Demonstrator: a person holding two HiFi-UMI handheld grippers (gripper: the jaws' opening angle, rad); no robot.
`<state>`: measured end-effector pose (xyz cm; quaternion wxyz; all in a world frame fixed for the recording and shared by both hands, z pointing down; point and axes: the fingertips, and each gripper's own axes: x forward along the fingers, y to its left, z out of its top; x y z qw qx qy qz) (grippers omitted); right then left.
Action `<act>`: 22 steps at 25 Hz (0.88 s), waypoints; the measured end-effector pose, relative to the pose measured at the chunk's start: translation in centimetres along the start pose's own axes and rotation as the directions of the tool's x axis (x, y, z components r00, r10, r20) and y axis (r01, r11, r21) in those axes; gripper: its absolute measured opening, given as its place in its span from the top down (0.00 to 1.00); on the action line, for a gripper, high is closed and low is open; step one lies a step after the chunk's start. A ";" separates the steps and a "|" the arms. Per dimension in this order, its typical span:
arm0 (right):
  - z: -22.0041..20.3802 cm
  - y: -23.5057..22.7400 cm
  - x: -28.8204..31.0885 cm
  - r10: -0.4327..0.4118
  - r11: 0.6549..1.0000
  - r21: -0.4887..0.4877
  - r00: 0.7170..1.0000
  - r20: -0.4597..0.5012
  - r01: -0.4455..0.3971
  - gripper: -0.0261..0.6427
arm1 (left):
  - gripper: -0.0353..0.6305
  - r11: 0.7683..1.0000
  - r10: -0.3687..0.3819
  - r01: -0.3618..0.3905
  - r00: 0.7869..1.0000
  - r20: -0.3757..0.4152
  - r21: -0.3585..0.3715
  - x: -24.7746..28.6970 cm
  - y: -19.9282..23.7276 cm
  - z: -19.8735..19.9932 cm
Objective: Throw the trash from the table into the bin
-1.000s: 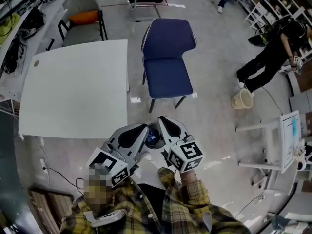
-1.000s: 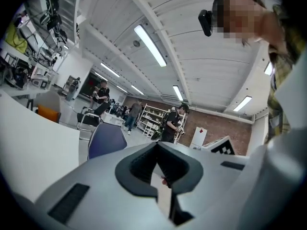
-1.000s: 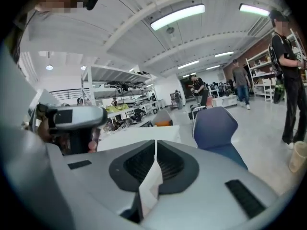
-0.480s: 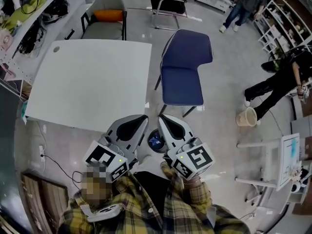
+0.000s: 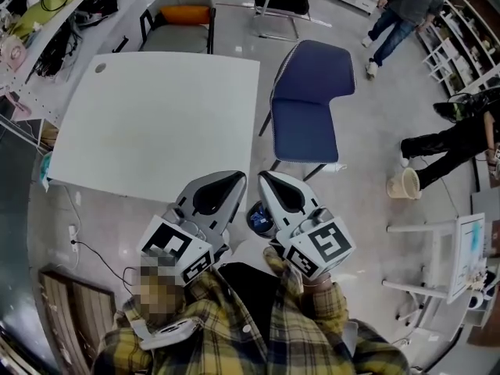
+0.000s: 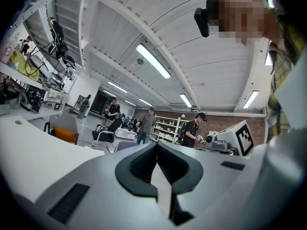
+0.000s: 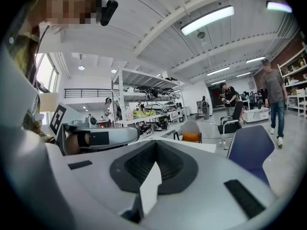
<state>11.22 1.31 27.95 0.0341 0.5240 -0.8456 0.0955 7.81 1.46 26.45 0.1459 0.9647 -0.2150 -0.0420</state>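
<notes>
**Head view**
- Left gripper (image 5: 239,178): held low in front of the person's plaid shirt (image 5: 258,334), pointing away from the body. Nothing shows at its tip.
- Right gripper (image 5: 263,178): just beside the left one, the two tips close together. Nothing shows at its tip.
- Bin (image 5: 260,219): small, dark and round, on the floor in the gap below the two grippers, near the table's near corner. Something blue lies inside; what it is cannot be told.
- Table (image 5: 156,123): white, ahead and to the left.
- Blue chair (image 5: 312,100): just right of the table.
- Grey chair (image 5: 183,10): beyond the table, with an orange cushion.
- Bucket (image 5: 405,184): beige, on the floor at right, well apart from the bin.
- People stand at the upper right.

**Left gripper view**
- Left gripper (image 6: 157,146): jaws pressed together, nothing between them.
- Table (image 6: 29,152) at left, grey chair (image 6: 64,134) behind it.
- People (image 6: 146,124) stand before the shelves.

**Right gripper view**
- Right gripper (image 7: 156,143): jaws fully closed, gripping nothing.
- Left gripper (image 7: 103,137) alongside at left.
- Blue chair (image 7: 252,147) at right; grey chair (image 7: 192,133) farther back.
</notes>
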 end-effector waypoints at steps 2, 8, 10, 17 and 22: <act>-0.2 0.2 0.4 0.007 1.000 0.002 1.000 -0.008 -0.007 0.96 | 0.93 1.000 0.002 -0.002 1.000 0.000 -0.002 -0.2 0.3 0.0; -0.5 0.7 1.5 0.026 1.000 0.009 1.000 -0.014 -0.026 0.96 | 0.93 1.000 0.008 -0.008 1.000 -0.001 -0.005 -0.6 1.3 -0.1; -0.5 0.9 1.8 0.033 0.999 0.016 0.999 -0.014 -0.033 0.96 | 0.93 1.000 0.008 -0.008 1.000 0.000 -0.005 -0.7 1.5 -0.1; -0.8 1.3 2.2 0.043 0.999 0.023 0.999 -0.018 -0.043 0.96 | 0.93 1.000 0.013 -0.013 1.000 -0.005 -0.012 -1.0 2.2 -0.6; -1.2 1.5 2.4 0.057 0.998 0.025 0.998 -0.024 -0.057 0.96 | 0.93 1.000 0.013 -0.014 1.000 -0.013 -0.022 -1.0 2.5 -1.3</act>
